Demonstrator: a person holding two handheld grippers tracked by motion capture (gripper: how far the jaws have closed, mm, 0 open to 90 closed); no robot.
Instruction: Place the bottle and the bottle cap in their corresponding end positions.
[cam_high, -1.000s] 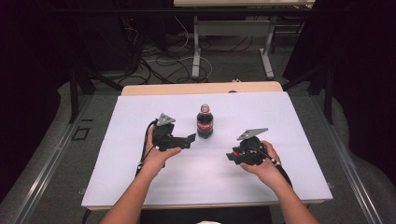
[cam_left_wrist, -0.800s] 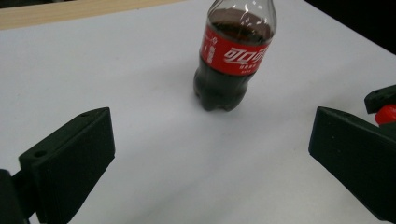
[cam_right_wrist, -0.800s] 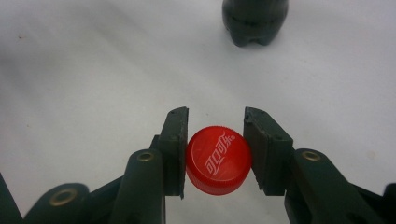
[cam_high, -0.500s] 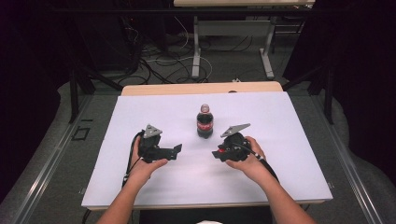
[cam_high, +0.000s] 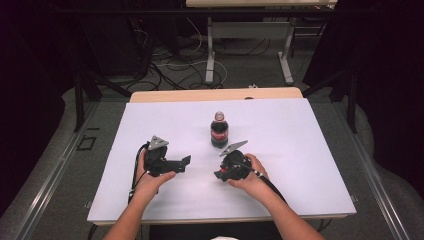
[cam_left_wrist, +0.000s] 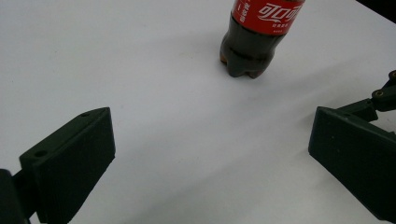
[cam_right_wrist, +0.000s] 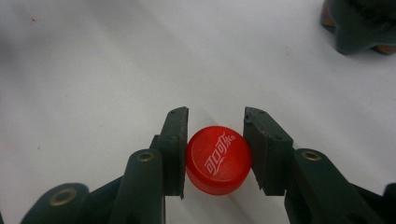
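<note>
Right gripper (cam_right_wrist: 215, 154) pads pinching red cap (cam_right_wrist: 217, 160) by rim, off bottle (cam_left_wrist: 258, 35). Left gripper (cam_left_wrist: 210, 163) fingers spread, empty, bottle ahead, likely ready to steady it.

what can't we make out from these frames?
- Bottle top: cut off by the upper edge of the left gripper view, so its mouth is out of frame there.
- Bottle mouth, high view: too small to tell whether it is open.
- Red cap in the right gripper: whether it touches the table; the jaws hide its lower edge.
- Bottle label, high view: too small to read.
</note>
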